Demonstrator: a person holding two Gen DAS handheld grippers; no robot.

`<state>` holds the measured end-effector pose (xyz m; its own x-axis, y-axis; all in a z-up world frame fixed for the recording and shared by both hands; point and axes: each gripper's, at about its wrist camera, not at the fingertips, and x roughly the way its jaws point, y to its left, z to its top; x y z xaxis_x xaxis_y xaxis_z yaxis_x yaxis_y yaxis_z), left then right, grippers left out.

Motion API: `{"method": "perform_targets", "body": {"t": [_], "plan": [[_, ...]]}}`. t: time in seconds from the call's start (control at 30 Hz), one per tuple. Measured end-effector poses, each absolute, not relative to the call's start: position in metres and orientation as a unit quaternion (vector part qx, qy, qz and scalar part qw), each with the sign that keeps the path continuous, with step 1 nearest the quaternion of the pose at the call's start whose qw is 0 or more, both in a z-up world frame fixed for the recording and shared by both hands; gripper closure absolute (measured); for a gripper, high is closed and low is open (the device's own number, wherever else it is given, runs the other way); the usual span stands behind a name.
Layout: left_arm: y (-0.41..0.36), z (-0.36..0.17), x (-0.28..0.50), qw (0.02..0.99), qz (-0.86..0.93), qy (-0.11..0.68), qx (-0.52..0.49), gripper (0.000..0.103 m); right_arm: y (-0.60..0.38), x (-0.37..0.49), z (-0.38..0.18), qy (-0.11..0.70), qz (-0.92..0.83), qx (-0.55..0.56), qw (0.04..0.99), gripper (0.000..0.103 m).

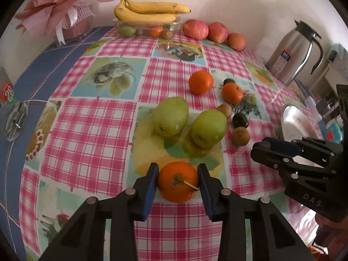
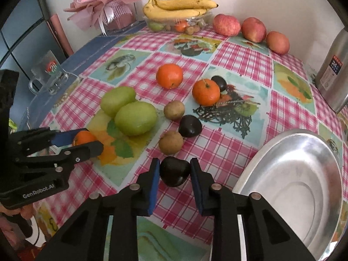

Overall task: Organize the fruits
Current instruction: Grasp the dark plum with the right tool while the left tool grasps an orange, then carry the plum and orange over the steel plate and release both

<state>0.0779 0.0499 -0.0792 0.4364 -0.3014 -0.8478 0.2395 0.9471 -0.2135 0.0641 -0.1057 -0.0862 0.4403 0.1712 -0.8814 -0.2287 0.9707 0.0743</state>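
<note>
My left gripper [image 1: 178, 167] is shut on an orange tangerine [image 1: 177, 181] that rests on the checked tablecloth; its blue pads press both sides. In the right wrist view the same gripper [image 2: 87, 140] and tangerine [image 2: 83, 137] show at the left. My right gripper [image 2: 175, 162] is shut on a dark plum [image 2: 174, 171] on the cloth, just left of a bare metal plate [image 2: 293, 184]. Ahead lie two green fruits [image 2: 134, 119], two more tangerines [image 2: 169, 76], two small brown fruits [image 2: 170, 142] and two other dark plums [image 2: 189, 126].
Along the back wall stand three red apples [image 2: 226, 25] and a clear container [image 2: 195, 20] topped with bananas [image 2: 178, 7]. A steel thermos [image 1: 291, 52] is at the right, a pink bouquet [image 2: 102, 2] and a glass mug [image 2: 49, 74] at the left.
</note>
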Motion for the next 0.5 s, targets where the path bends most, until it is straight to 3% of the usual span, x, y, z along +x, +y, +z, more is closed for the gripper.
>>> {"method": "perform_targets", "body": {"t": [0.5], "plan": [[0.042, -0.008, 0.083, 0.869, -0.132, 0.472, -0.062, 0.064, -0.129, 0.063, -0.009, 0.484, 0.022, 0.036, 0.874, 0.074]]}}
